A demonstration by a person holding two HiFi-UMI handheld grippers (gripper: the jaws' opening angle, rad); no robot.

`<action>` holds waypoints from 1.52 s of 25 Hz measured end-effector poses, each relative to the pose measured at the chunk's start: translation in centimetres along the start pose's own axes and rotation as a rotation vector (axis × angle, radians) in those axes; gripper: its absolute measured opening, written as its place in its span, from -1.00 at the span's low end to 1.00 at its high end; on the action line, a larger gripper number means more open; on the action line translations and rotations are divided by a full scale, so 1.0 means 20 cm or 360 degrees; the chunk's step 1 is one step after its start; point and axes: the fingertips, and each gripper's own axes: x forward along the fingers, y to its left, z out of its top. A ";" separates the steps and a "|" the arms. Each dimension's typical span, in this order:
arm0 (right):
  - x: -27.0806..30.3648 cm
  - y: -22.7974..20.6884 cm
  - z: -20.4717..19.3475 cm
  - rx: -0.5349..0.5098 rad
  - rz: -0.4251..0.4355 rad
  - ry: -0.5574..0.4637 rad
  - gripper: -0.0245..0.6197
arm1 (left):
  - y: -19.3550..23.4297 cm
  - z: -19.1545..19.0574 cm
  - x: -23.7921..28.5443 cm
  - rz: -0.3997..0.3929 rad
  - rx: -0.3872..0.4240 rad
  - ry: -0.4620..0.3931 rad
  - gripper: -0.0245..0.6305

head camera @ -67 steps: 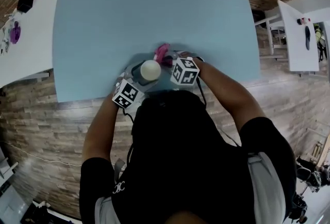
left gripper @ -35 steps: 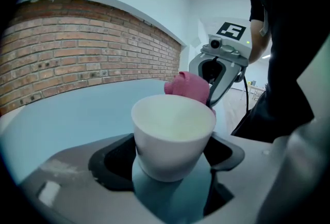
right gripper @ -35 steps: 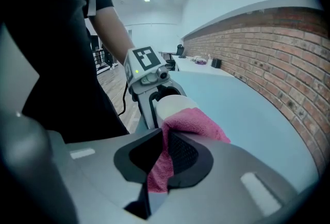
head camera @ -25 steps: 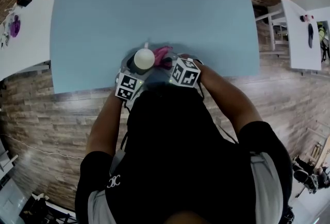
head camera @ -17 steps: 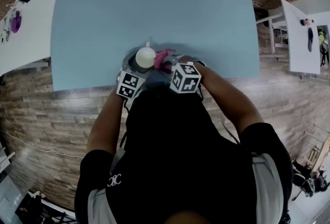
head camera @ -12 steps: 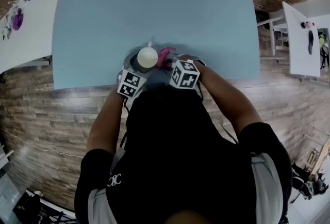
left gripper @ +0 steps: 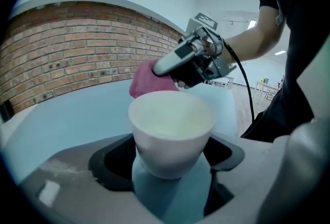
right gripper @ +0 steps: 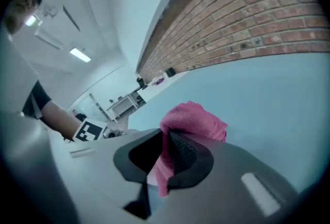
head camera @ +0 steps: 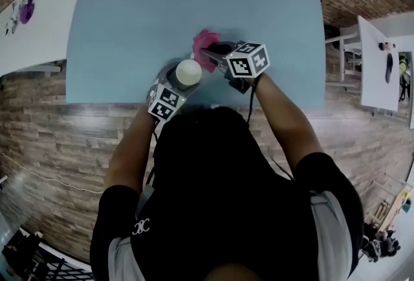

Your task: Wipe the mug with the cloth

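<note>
Closest to the person, the left tongs are spread wide and clamped on the lower part of the white mug. Each jaw presses one side of it. The mug is upright with its open mouth up, over the near edge of the blue surface. Whether its base rests on the surface or hangs just above it, I cannot tell. No handle shows. Gripping low on the mug looks deliberate, since it steadies the mug and leaves the rim and upper wall bare for wiping.

Just beyond the mug, the right tongs are pressed together on the pink cloth. A bunched fold sticks out past the jaw tips and a tail hangs below them. That free wad is the part meant to rub the mug, so pinching the cloth near its middle keeps soft material out front and not hard jaw.

From the left gripper view the cloth sits right behind the far rim, near it but apparently not touching. The wiping stroke seems not to be in contact at this moment. The right tongs point back toward the mug, ready to come in.

Farther out the surface lies bare, and a brick wall stands behind it.
</note>
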 end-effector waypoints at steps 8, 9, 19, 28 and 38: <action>0.18 0.14 -0.01 -0.0413 0.0231 0.0421 -0.80 | -0.03 0.03 0.02 0.0025 0.0012 0.0003 0.40; 0.19 0.11 0.00 -0.0363 0.0231 0.0415 -0.80 | -0.03 0.04 0.02 0.0028 0.0012 -0.0001 0.40; 0.35 -0.19 -0.14 0.0171 0.0196 0.0614 -0.80 | -0.03 0.03 -0.01 0.0046 0.0023 -0.0001 0.40; 0.36 -0.11 -0.08 0.0356 0.0412 0.0472 -0.80 | -0.02 0.00 -0.02 0.0078 -0.0019 0.0001 0.40; -0.02 0.04 0.01 0.0214 0.0388 0.0068 -0.80 | 0.01 0.01 -0.01 0.0218 -0.0160 -0.0047 0.40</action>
